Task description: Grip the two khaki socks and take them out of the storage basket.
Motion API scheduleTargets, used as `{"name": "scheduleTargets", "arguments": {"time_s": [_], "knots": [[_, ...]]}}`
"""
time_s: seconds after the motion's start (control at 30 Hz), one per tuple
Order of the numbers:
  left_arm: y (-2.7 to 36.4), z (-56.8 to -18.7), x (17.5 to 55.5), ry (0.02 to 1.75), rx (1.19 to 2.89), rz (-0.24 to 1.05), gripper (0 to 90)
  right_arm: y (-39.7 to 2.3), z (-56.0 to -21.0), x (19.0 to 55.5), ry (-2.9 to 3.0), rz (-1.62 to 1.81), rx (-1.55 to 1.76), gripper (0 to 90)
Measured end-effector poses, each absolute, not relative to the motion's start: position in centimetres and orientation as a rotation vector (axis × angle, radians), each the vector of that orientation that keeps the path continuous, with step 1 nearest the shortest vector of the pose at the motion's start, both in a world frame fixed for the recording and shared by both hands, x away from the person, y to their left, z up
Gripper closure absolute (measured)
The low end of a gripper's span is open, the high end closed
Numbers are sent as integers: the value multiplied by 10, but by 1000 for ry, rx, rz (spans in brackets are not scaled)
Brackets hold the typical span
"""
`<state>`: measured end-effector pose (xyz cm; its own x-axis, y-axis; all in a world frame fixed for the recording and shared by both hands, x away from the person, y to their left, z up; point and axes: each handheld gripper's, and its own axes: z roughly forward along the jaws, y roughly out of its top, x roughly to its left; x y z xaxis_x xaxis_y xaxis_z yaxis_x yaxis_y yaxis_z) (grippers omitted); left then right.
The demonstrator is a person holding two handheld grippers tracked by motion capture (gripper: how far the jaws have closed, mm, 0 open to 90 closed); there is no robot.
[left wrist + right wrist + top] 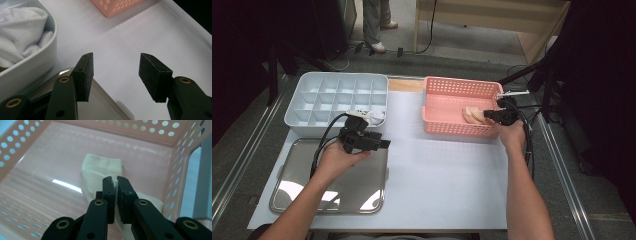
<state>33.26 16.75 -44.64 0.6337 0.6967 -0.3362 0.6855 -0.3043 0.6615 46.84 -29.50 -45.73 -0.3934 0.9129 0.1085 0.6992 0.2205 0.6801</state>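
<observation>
A cream folded cloth (pixel 100 167) lies in the pink perforated basket (pixel 30 170). My right gripper (pixel 114 181) reaches into the basket, its jaws shut on a pinch of that cloth. From above, the right gripper (pixel 493 115) sits at the basket's (pixel 447 92) right end over the cloth (pixel 472 114). My left gripper (pixel 116 75) stands open with nothing between its pads, over the corner of a steel tray (pixel 100 105). In the high view the left gripper (pixel 379 143) hovers above the tray's (pixel 297 190) far right corner.
A white compartment box (pixel 319 97) stands at the back left; a white cloth (pixel 20 27) sits in its near right cell. White paper (pixel 447 175) covers the table. A person's legs (pixel 376 20) stand on the floor beyond the table.
</observation>
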Motion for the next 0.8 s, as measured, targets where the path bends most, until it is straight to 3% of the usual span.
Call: {"name": "scheduleTargets", "arguments": {"time_s": [0.8], "knots": [[164,-452,335,1084,2057,25,468,-288,-428,457,2166,1086,1523,877]]}}
